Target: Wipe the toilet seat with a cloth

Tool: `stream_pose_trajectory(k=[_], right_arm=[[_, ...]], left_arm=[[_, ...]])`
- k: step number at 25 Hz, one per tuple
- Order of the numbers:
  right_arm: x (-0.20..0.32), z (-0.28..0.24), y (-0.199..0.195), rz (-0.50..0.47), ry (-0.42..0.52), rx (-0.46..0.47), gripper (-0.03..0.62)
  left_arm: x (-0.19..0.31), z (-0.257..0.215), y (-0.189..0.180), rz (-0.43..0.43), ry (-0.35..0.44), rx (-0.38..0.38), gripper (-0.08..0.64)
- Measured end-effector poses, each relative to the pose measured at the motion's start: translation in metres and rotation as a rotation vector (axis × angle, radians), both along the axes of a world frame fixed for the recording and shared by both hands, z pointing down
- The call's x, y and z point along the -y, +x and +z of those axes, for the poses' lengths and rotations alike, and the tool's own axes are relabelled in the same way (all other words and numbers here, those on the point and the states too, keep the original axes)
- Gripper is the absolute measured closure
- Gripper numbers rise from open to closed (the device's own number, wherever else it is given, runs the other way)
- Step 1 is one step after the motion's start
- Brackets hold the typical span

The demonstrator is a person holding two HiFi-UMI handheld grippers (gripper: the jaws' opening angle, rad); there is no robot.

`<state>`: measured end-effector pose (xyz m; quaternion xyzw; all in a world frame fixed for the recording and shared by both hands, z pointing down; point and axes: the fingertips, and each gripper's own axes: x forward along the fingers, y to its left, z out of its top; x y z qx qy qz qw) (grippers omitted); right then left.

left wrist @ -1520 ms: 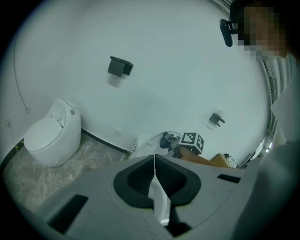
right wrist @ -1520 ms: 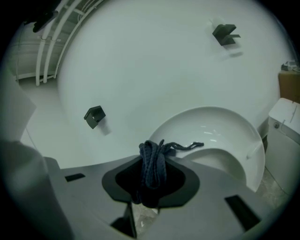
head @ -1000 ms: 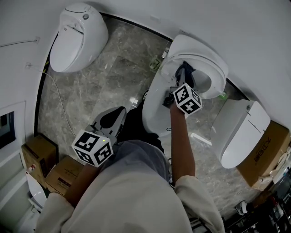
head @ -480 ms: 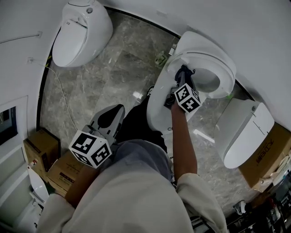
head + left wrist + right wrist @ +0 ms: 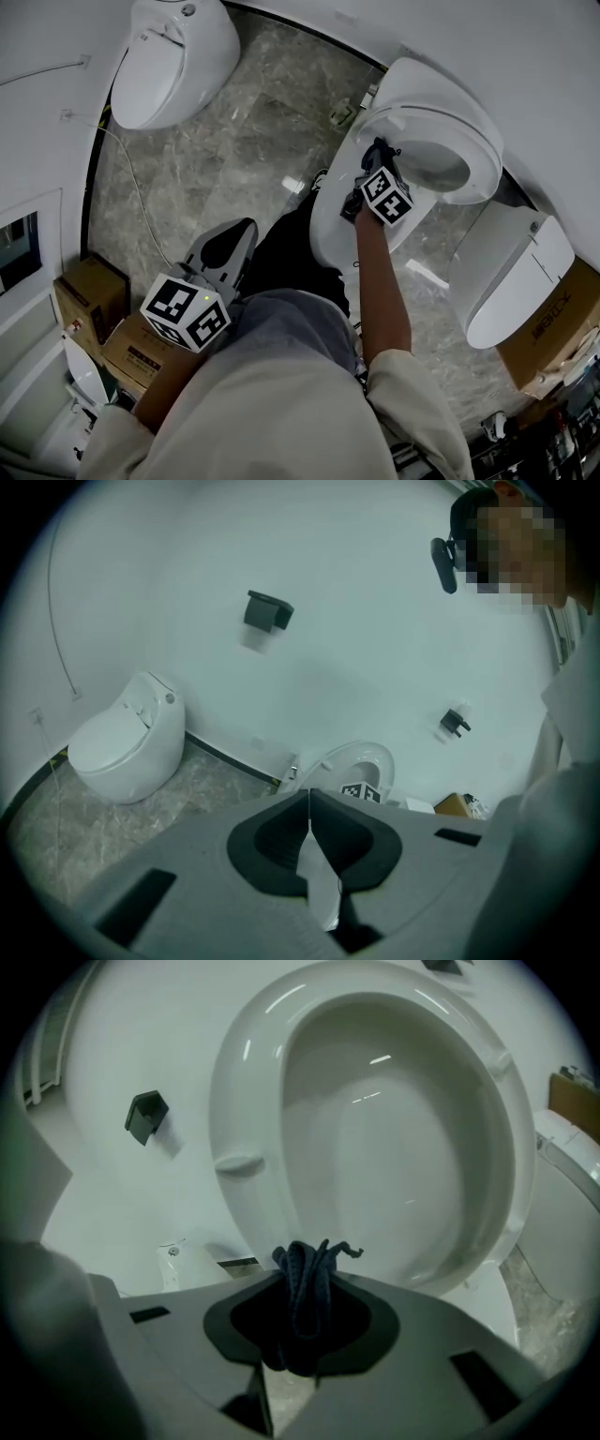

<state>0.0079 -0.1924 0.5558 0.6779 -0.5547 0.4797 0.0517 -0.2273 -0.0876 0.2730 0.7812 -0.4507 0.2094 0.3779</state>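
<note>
A white toilet [image 5: 337, 220] stands against the wall with its seat [image 5: 480, 155] raised. In the right gripper view the seat's ring [image 5: 246, 1091] fills the frame, with a bumper pad showing on its left side. My right gripper [image 5: 377, 161] is shut on a bunched dark blue cloth [image 5: 309, 1274], whose tip is right at the ring's lower left rim. Whether it touches the rim I cannot tell. My left gripper [image 5: 225, 246] hangs low over my legs, well away from the toilet. Its jaws [image 5: 308, 803] are shut on nothing.
A second toilet [image 5: 173, 56] sits at the upper left and a third white unit [image 5: 511, 272] at the right. Cardboard boxes [image 5: 89, 300] lie at the lower left, another box [image 5: 553, 323] at the right. A thin cable [image 5: 131, 187] runs over the marble floor.
My right gripper has carried the cloth down the seat's left side toward its lower rim. The left gripper has hardly moved.
</note>
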Motion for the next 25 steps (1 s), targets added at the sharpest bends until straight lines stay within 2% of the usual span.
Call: stream_pose_trajectory(k=[7, 12, 15, 20, 25], right_arm=[[-0.007, 0.037, -0.003, 0.134, -0.07, 0.116, 0.515], [-0.011, 0.058, -0.002, 0.258, -0.088, 0.225, 0.514], [-0.013, 0.067, 0.0, 0.343, -0.083, 0.304, 0.515], [-0.022, 0.085, 0.005, 0.548, -0.064, 0.484, 0.514], [-0.029, 0.1, 0.008, 0.7, -0.003, 0.61, 0.515]], left_arm=[[0.003, 0.008, -0.01, 0.011, -0.027, 0.055, 0.549], [0.008, 0.011, -0.009, 0.025, -0.035, 0.078, 0.549], [0.008, 0.014, -0.008, 0.029, -0.046, 0.087, 0.549], [0.004, 0.02, -0.006, 0.049, -0.063, 0.108, 0.549], [0.001, 0.024, -0.006, 0.075, -0.074, 0.127, 0.549]])
